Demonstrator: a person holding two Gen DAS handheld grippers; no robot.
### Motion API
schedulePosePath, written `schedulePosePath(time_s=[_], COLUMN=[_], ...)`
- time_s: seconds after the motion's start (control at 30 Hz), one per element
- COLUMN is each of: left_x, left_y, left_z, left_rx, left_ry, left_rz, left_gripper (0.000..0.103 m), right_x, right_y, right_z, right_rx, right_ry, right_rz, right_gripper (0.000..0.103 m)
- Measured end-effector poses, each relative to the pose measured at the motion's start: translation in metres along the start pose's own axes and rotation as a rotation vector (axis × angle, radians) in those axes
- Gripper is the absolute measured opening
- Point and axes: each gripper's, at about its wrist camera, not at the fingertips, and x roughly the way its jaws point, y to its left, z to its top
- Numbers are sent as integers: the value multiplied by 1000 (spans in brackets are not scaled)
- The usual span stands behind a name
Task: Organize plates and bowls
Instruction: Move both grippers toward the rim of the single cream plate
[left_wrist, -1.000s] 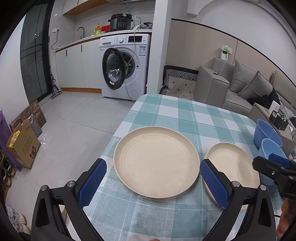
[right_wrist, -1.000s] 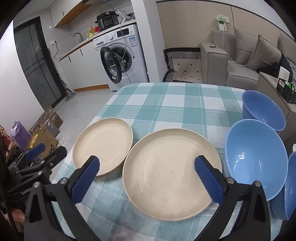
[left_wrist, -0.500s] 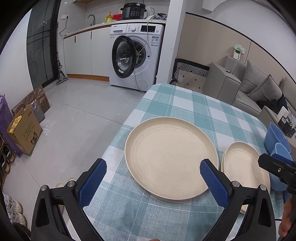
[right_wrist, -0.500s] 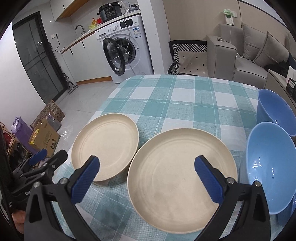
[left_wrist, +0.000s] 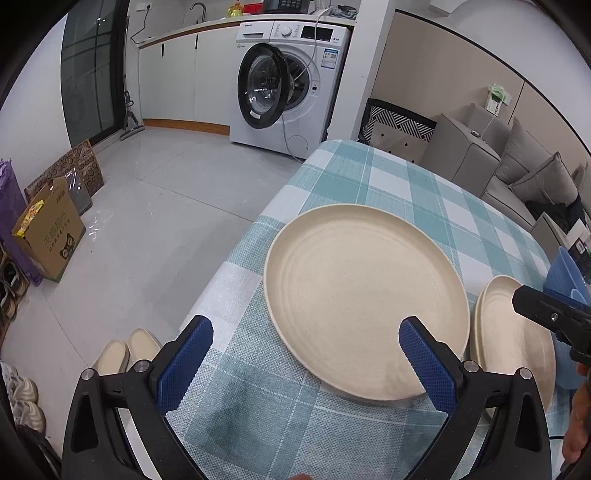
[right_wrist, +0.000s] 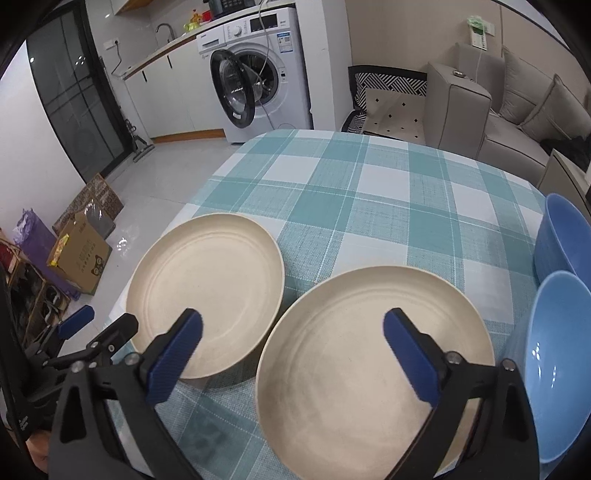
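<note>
Teal-white checked tablecloth (right_wrist: 369, 192) covers table. Left gripper (left_wrist: 303, 360) released, jaws wide, over near edge of left round cream plate (left_wrist: 362, 306). Right gripper (right_wrist: 291, 350) released, nothing clamped, jaws just been closing a little, over right round cream plate (right_wrist: 369, 373). Plates just beside each other. Two blue plastic bowls (right_wrist: 554, 354) at right. White washing machine (right_wrist: 255, 74) far behind, door open.

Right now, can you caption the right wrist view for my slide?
Open right claw poised over a cream plate, second plate and blue bowls alongside on checked tablecloth.
</note>
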Motion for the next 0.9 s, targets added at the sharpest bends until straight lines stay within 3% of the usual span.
schedulePosePath(time_s=[0.67, 0.9], left_x=[16, 22], left_y=[25, 26], left_z=[-5, -7], left_rx=[-73, -74], left_ry=[-13, 0], left_rz=[-58, -71], left_gripper=[102, 96], right_x=[42, 56], right_y=[11, 18], right_z=[16, 17], right_rx=[-52, -77], right_ry=[50, 76], right_rz=[10, 15], right_gripper=[95, 95])
